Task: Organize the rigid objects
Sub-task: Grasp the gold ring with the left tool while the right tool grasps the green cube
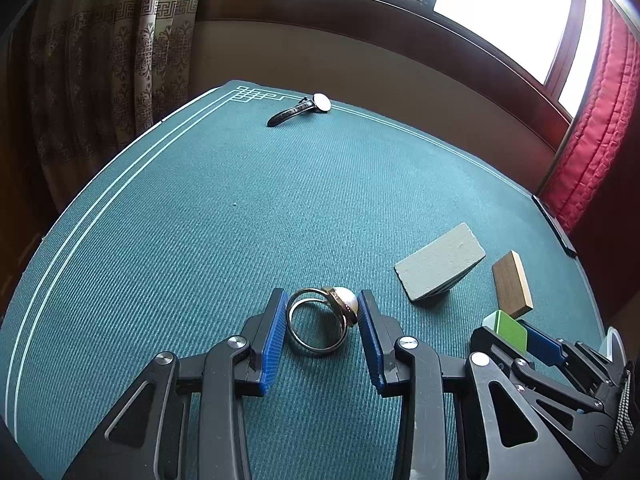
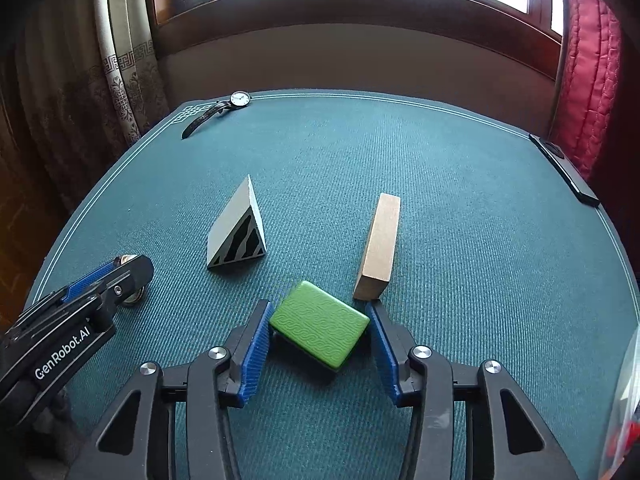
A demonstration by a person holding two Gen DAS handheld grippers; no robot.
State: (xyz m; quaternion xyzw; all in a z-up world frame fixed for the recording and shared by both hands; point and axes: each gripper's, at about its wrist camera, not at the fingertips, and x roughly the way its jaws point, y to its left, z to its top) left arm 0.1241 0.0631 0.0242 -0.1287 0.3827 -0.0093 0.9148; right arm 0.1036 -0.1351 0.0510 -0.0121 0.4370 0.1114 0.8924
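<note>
Teal ribbed table mat (image 2: 460, 200) with white border lines and a knot motif at its corner. Green wave-embossed rectangular block (image 2: 319, 323). Grey triangular wedge (image 2: 236, 226) with a black-striped end face. Tan wooden block (image 2: 380, 244). Gold ring with a white pearl (image 1: 324, 318). Black-strapped white-faced wristwatch (image 2: 224, 110).

Six things on the bench (image 2: 440, 200)

One ring (image 1: 320, 322), one watch (image 2: 218, 112), one grey wedge (image 2: 236, 228), one wooden block (image 2: 378, 246), one green tile (image 2: 318, 324), one black flat bar (image 2: 564, 168).

wrists low, facing window | shared: watch (image 1: 301, 109) (image 2: 216, 113)
</note>
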